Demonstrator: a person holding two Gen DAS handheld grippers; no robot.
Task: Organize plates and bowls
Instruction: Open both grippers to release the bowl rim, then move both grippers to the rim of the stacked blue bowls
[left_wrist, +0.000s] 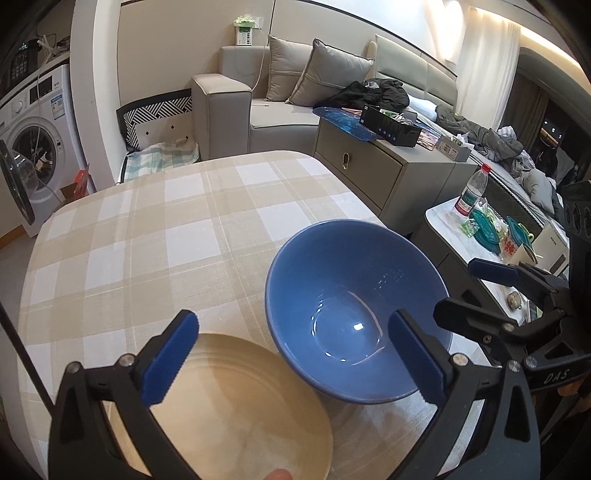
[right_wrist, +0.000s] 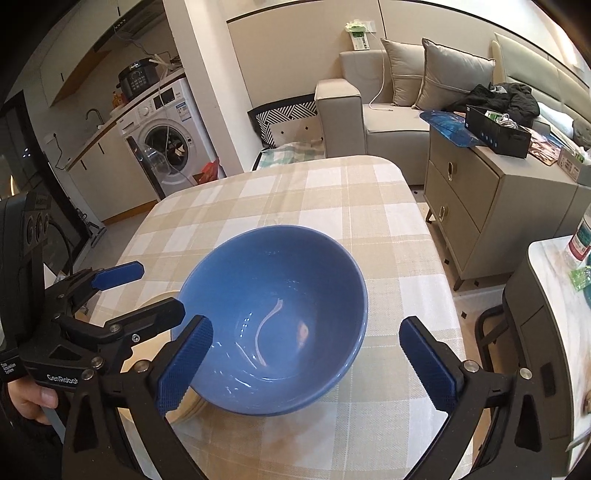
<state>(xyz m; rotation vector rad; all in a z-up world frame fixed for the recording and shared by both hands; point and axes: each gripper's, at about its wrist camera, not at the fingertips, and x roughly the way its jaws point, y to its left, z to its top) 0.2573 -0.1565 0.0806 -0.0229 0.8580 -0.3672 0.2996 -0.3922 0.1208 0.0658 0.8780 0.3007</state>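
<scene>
The left gripper (left_wrist: 291, 358) has its jaws spread wide, with nothing between the blue pads (left_wrist: 170, 358). It hangs over the near edge of the table (left_wrist: 147, 229), above the plate (left_wrist: 236, 410) and the near rim of the bowl (left_wrist: 354, 306). No pad touches either item.

The right gripper (right_wrist: 306, 365) also stands spread wide and empty. Its pads (right_wrist: 184, 369) flank the near side of the bowl (right_wrist: 273, 321) without contact.

Each gripper shows in the other's view: the right gripper (left_wrist: 480, 291) at the right edge of the left wrist view, the left gripper (right_wrist: 144, 291) at the left edge of the right wrist view. A hand (right_wrist: 33, 398) grips the left unit's handle.

The plate is beige and lies flat on the checked cloth at the near left. The bowl is blue, upright and empty. It sits just right of the plate (right_wrist: 159, 302); the rims overlap in both views, and contact cannot be told.

Beyond the table stand a cabinet (left_wrist: 369, 166), a sofa (left_wrist: 236, 110) and a washer (left_wrist: 40, 140).
</scene>
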